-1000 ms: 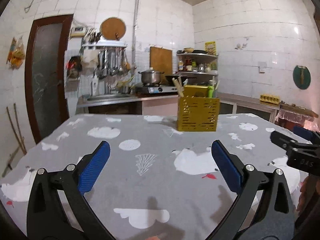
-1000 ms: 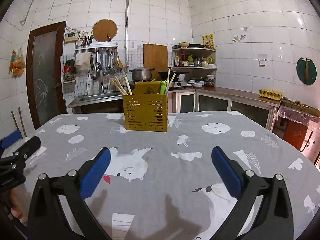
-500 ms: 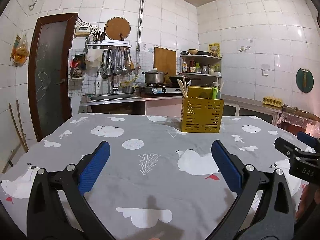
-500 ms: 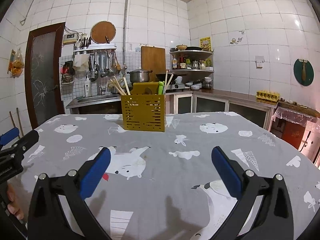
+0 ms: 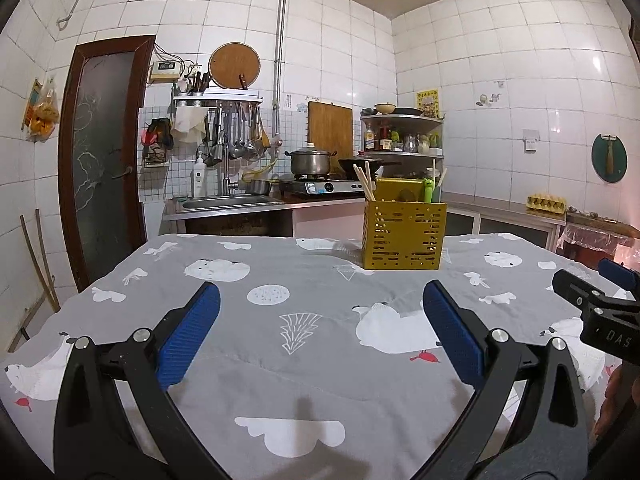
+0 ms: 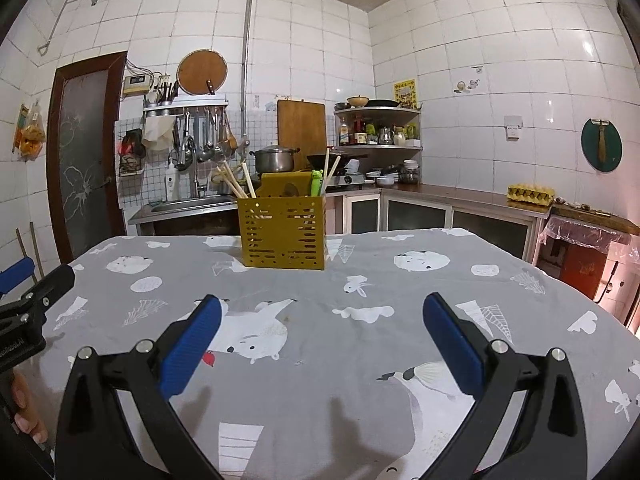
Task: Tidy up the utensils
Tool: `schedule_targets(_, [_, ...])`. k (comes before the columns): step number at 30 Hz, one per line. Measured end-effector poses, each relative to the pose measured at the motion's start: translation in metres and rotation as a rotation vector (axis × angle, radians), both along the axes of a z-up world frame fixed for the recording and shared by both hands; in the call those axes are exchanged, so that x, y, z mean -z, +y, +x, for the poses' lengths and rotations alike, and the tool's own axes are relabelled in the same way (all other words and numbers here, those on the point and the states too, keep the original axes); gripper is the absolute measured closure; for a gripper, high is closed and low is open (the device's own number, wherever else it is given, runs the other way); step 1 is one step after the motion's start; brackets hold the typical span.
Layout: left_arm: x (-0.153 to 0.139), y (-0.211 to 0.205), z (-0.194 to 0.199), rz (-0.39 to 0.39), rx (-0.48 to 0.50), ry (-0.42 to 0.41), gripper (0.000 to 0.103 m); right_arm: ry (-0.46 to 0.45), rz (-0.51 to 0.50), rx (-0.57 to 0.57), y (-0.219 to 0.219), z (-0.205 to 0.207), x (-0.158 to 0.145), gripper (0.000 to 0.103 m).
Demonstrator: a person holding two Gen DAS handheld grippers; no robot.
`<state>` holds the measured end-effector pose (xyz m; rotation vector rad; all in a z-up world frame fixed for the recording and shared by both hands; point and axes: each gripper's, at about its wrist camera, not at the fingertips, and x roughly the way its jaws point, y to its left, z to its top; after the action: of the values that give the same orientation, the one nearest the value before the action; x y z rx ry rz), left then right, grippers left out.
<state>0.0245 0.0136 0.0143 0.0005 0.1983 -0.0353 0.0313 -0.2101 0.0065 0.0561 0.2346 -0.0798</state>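
A yellow perforated utensil holder (image 5: 404,235) (image 6: 282,233) stands upright at the far side of the table. Wooden chopsticks (image 5: 364,182) (image 6: 236,184) and a green-handled utensil (image 5: 428,191) (image 6: 316,182) stick out of its top. My left gripper (image 5: 320,330) hangs open over the near part of the grey cloth, with nothing between its blue pads. Just as wide open and empty is my right gripper (image 6: 320,330), which also shows at the right edge of the left wrist view. Both are well short of the holder.
A grey tablecloth with white animal prints (image 5: 304,344) (image 6: 360,344) covers the table. Behind it run a sink counter (image 5: 232,204), a stove with a pot (image 5: 310,162), hanging ladles and a corner shelf. A door (image 5: 104,152) stands at the left.
Both cameras have tilted up and pulled back slightly, so the holder sits a little lower and farther in view. The jaws stay open and empty.
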Motion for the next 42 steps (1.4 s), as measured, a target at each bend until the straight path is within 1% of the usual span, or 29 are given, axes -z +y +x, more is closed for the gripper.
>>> schedule_targets(11, [-0.0008, -0.0007, -0.0004, 0.006, 0.000, -0.001, 0.005, -0.019, -0.013, 0.010, 0.0001, -0.0044, -0.0014, 0.004])
schedule_targets(42, [-0.0043, -0.0038, -0.0009, 0.016, 0.001, -0.011, 0.005, -0.016, -0.019, 0.019, -0.0026, -0.0041, -0.0034, 0.004])
